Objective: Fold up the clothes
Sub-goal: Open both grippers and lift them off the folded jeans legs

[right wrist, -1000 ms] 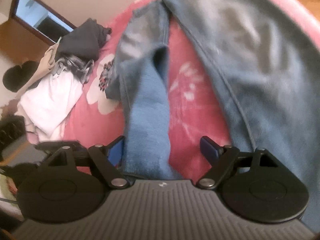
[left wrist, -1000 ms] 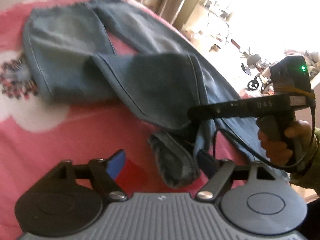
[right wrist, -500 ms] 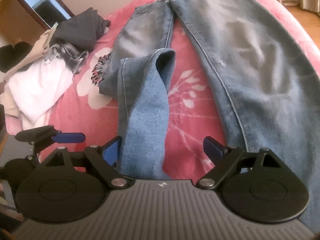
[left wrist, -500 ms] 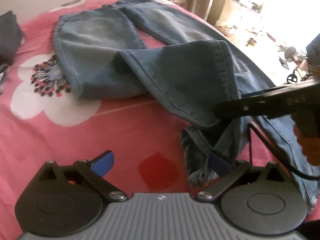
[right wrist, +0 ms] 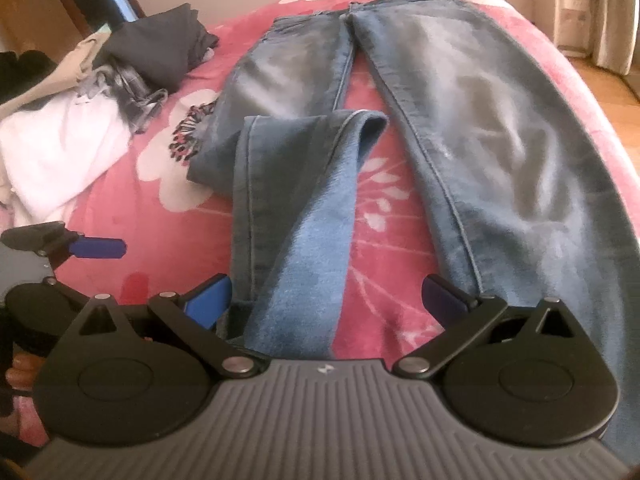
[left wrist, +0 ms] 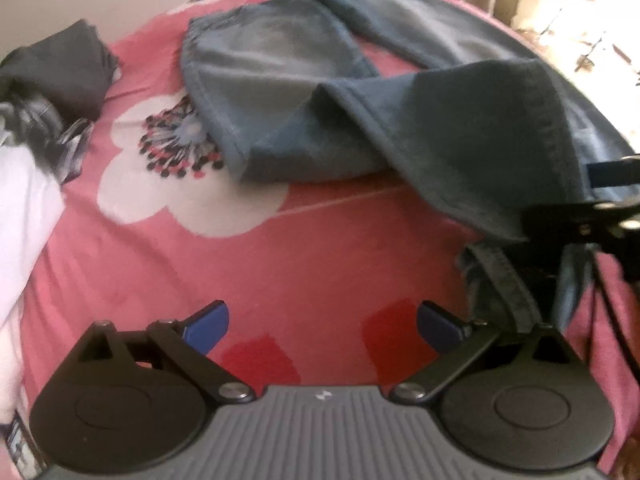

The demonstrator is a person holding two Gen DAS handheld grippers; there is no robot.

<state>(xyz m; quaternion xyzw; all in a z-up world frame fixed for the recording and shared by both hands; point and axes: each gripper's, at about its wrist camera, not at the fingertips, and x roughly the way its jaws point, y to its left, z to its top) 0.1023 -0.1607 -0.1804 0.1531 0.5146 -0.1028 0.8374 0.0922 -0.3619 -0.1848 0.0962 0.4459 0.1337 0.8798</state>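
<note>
Window glare right, soft blur, perhaps motion.

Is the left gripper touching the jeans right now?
Apart. Left wrist view: left gripper open over bare pink blanket, nothing between its fingers; jeans lie beyond and to one side.

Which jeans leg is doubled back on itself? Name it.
The leg nearer the clothes pile: this folded leg bends back toward the camera. The other leg lies flat, full length.
</note>
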